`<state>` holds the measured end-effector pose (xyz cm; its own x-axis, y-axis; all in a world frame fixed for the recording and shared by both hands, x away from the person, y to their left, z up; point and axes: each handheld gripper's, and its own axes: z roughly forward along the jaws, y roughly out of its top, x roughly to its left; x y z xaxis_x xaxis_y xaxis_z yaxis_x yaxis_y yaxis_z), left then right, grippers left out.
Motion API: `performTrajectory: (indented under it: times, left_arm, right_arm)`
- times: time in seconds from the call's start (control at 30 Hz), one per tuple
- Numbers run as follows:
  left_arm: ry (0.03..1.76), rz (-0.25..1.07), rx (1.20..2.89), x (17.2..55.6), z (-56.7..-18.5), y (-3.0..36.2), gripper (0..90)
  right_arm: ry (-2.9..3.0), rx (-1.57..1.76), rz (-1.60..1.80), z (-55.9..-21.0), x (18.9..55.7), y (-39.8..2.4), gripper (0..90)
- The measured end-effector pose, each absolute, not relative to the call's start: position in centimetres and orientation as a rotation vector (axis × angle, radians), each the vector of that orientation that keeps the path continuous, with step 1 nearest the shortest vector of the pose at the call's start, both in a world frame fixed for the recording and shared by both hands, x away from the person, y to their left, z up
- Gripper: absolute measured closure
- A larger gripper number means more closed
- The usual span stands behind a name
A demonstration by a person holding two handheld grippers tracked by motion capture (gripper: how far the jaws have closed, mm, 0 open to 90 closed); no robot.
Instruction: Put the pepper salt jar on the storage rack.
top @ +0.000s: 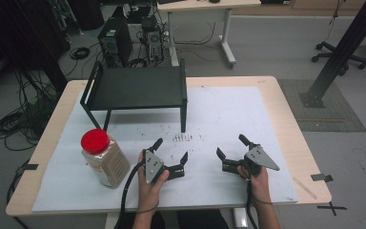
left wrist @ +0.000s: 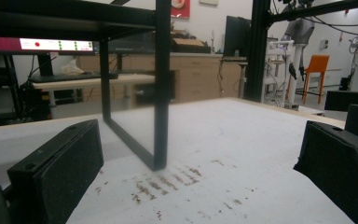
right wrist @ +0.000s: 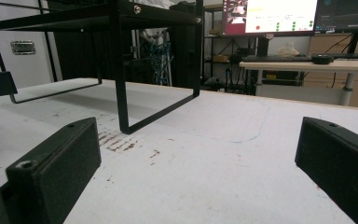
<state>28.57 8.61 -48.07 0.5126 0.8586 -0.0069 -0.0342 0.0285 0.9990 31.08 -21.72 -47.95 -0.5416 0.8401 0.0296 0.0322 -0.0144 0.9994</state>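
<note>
Both forearms come in from the bottom edge of the high view, each hand wrapped round a gripper that rests low over the near half of the table (top: 293,143). That table is light wood, and most of its top is covered by a pale sheet (top: 228,109) marked with small brown scuffs near its middle. Around it lies a grey floor with coiled cables (top: 14,121) at the left, a computer tower (top: 115,44) behind, a second desk (top: 205,7) farther back, and a black frame post (top: 343,50) slanting down at the right. A monitor and wooden cabinets stand in the background of the two gripper views.

On the far half of the sheet stands a black metal shelf rack (top: 136,87), upright on thin legs, its long axis running left to right across the table.

Near the table's left front stands a jar (top: 104,157) with a red lid (top: 95,141), upright, long axis vertical, lid pointing up. It sits just beside the left gripper (top: 170,156), apart from it.

Left gripper's jaws stand wide apart with nothing between them, pointing toward the rack's front right leg. Right gripper (top: 229,146), well right of the jar, is likewise spread wide and holds nothing.
</note>
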Motion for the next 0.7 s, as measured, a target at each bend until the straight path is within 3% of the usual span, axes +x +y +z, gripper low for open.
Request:
performTrajectory:
  times: [0.7]
  left_arm:
    - [0.789, 0.803, 1.396, 25.3, -48.0, 9.0, 0.2]
  right_arm:
    - [1.623, 0.91, 1.628, -48.0, 31.0, -21.7, 0.0]
